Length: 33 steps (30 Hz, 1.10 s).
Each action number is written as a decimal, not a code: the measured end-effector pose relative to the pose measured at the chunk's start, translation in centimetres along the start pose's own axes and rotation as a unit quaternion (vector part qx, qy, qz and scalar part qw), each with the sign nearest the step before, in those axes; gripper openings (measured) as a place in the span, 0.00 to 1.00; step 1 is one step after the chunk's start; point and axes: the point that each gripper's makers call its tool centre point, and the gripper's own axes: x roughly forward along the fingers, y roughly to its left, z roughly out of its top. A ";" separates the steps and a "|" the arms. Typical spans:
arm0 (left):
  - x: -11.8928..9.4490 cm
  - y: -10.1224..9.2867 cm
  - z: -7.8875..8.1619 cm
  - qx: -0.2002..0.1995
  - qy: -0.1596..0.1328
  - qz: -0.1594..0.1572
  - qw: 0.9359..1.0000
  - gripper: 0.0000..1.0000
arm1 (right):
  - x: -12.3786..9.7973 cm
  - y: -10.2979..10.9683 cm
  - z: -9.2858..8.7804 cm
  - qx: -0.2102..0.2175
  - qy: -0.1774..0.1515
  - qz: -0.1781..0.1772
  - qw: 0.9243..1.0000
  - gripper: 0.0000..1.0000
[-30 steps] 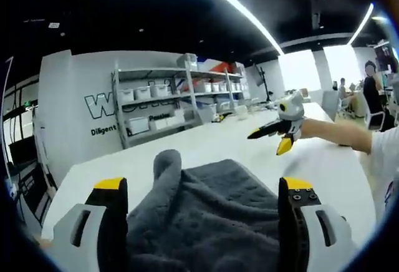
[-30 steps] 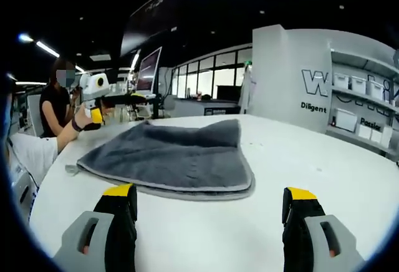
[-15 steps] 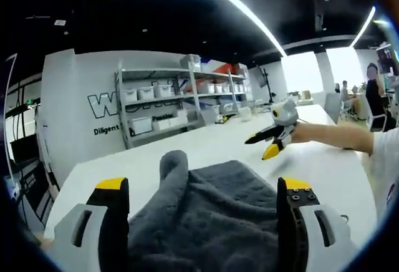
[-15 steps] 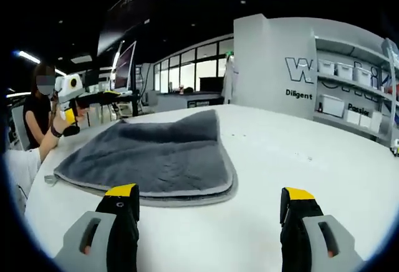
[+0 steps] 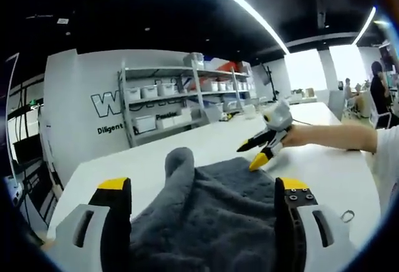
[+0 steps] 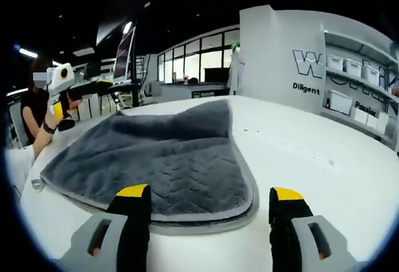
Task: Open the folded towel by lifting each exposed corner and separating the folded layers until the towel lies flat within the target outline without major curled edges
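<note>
Reaching low over the white table (image 6: 324, 153), both grippers' jaws gape empty beside the folded grey towel (image 6: 168, 160).

surface: I'm looking at a big white table (image 6: 324, 160)
on it: just a folded grey towel (image 6: 162, 160), lying flat-ish

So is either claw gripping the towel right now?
No. Both claws are open. The right claw faces the near edge of the towel; the left claw has the towel lying between its jaws, unpinched.
</note>
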 end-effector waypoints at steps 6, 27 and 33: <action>0.1 0.0 -0.2 0.003 0.003 0.001 1.000 0.93 | 0.5 0.0 -0.3 -0.003 0.007 -0.005 1.000 0.62; 0.3 0.8 -0.8 0.017 0.015 0.017 1.000 0.89 | -1.5 -2.0 -1.7 -0.059 0.047 -0.034 0.997 0.10; 0.3 1.2 -0.9 0.017 0.016 0.021 1.000 0.88 | -3.1 -4.0 -2.5 -0.069 0.065 -0.061 0.994 0.09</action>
